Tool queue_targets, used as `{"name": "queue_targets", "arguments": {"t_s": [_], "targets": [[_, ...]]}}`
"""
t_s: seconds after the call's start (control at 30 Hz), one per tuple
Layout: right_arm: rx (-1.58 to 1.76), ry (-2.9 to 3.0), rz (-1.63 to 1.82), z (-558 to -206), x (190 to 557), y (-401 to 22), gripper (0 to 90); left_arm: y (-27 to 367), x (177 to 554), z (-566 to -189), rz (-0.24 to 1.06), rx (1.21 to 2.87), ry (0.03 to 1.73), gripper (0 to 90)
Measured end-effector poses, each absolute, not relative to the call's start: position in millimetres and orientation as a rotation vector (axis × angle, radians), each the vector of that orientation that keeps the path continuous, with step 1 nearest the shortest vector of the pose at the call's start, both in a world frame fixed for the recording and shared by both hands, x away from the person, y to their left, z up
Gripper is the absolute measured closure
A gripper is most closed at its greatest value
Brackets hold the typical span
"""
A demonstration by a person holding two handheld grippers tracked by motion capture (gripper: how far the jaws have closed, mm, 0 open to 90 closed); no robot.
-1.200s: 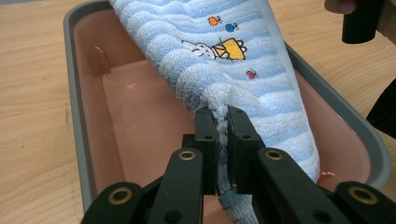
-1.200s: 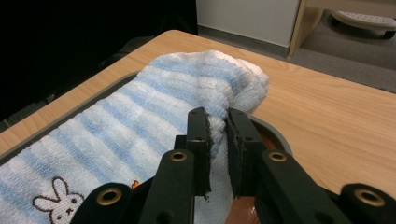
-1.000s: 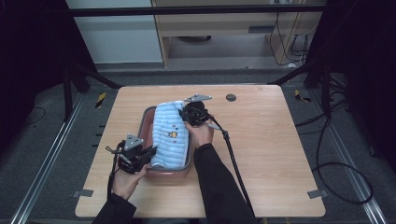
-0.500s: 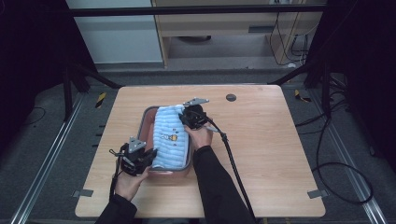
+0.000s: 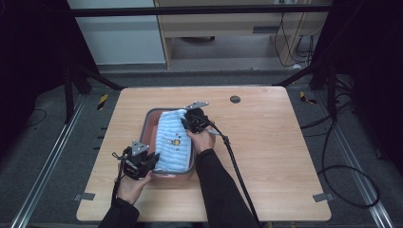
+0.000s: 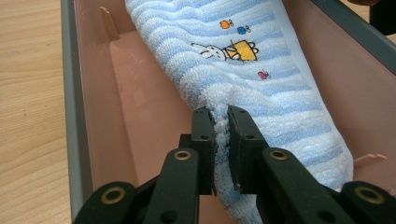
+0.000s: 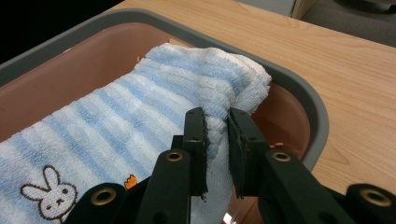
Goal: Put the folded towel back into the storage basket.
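towel (image 5: 173,142) lies lengthwise in the tub (image 5: 148,124), center-left of the high view, blue/white stripes w/ a small bunny print on top. it fills most of the tub, far end bunched up against the rim.

left hand-held gripper (image 6: 221,122) pinches a ridge of towel at the near end, lower center of its own view; jaws have just eased a bit wider, cloth still between the pads. right hand-held gripper (image 7: 216,122) pinches the far end's fold the same way, jaws also just opened a little, pile still caught.

tub sits on the desk (image 5: 275,152), nothing else close by.

risks, as i judge it: grips look shallow, only a thin pleat each, so any lift could let the terry slip out. if one side lets go first, towel sags & drags over the rim, maybe tipping or sliding the light tub.
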State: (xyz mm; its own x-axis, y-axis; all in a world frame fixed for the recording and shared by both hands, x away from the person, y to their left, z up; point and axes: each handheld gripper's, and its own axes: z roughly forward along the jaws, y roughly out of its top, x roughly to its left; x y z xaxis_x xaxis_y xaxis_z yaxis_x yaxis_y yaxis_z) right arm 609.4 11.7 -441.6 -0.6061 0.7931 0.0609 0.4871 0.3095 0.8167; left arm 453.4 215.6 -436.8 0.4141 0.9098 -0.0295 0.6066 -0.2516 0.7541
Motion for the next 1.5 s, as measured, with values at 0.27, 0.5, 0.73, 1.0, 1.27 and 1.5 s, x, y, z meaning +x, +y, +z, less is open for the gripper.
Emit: {"name": "queue_targets", "arguments": {"t_s": [0.27,0.5,0.73,1.0,1.27,1.5], "targets": [[1.129,2.251,1.166,-443.7,608.7,13.0,70.5,218.4,453.9,-437.9,0.554,1.978,1.303,71.0],[1.125,2.222,1.189,-437.0,605.7,7.6,63.6,220.1,450.7,-432.2,0.507,1.917,1.319,65.4],[1.134,2.164,1.249,-427.8,603.1,-0.7,47.2,228.2,449.0,-423.8,0.559,1.896,1.28,62.8],[1.144,2.085,1.312,-405.0,593.7,-21.8,30.1,235.9,445.4,-413.9,0.587,1.854,1.228,52.0],[1.135,2.054,1.353,-387.4,577.3,-52.0,22.5,245.3,441.9,-405.0,0.621,1.813,1.186,40.1],[1.119,2.042,1.362,-385.9,558.8,-81.4,21.0,259.3,441.8,-402.4,0.641,1.784,1.175,32.3]]}}
